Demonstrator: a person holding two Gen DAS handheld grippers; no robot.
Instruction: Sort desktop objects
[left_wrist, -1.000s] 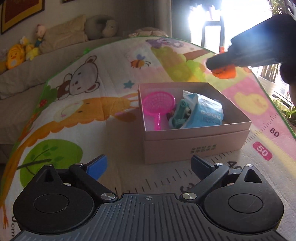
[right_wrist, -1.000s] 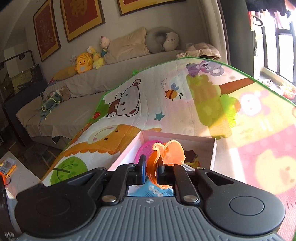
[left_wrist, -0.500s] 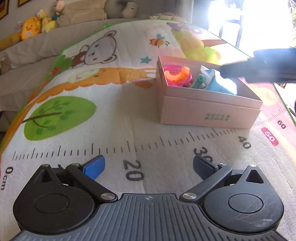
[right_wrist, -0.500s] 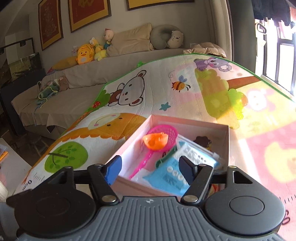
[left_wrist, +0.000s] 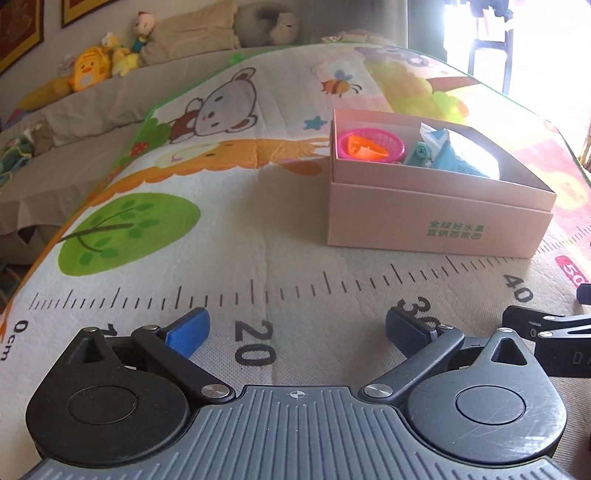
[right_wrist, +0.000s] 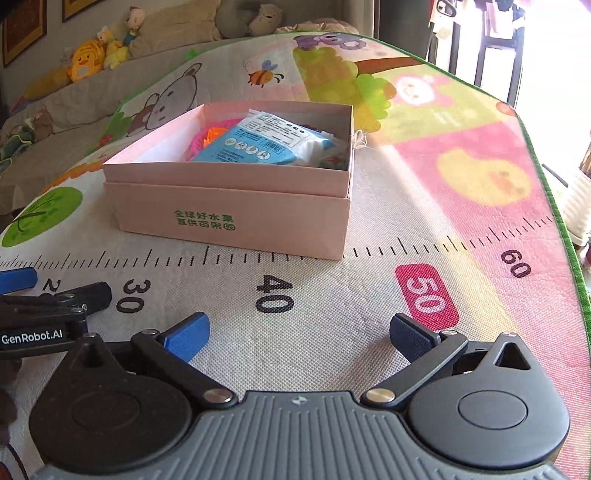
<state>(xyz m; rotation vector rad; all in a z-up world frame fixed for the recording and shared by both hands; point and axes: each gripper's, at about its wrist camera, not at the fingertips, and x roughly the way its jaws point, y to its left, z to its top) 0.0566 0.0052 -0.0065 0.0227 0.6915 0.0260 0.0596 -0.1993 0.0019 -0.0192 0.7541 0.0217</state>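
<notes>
- Here, a pink box (left_wrist: 436, 218) on the play mat (left_wrist: 221, 258), near the middle, just behind the ruler marks printed along the near edge of the mat.
- Inside the box: a pink net scoop (left_wrist: 373, 146) on the left side, with an orange toy (left_wrist: 364, 150) lying in it.
- Next to that, a small green toy (left_wrist: 419, 154), and a blue packet (right_wrist: 258, 142) filling the right side of the box.
- Left gripper (left_wrist: 295, 334) low over the near edge of the mat, by the 20 mark, fingers wide apart, holding nothing.
- Right gripper (right_wrist: 299, 338) also low over the near edge, by the 40 mark, fingers wide apart, holding nothing.
- Both well apart from the box.
- Far behind the mat, a sofa (left_wrist: 92, 110) with a yellow duck toy (left_wrist: 88, 72) and other soft toys on it.
</notes>
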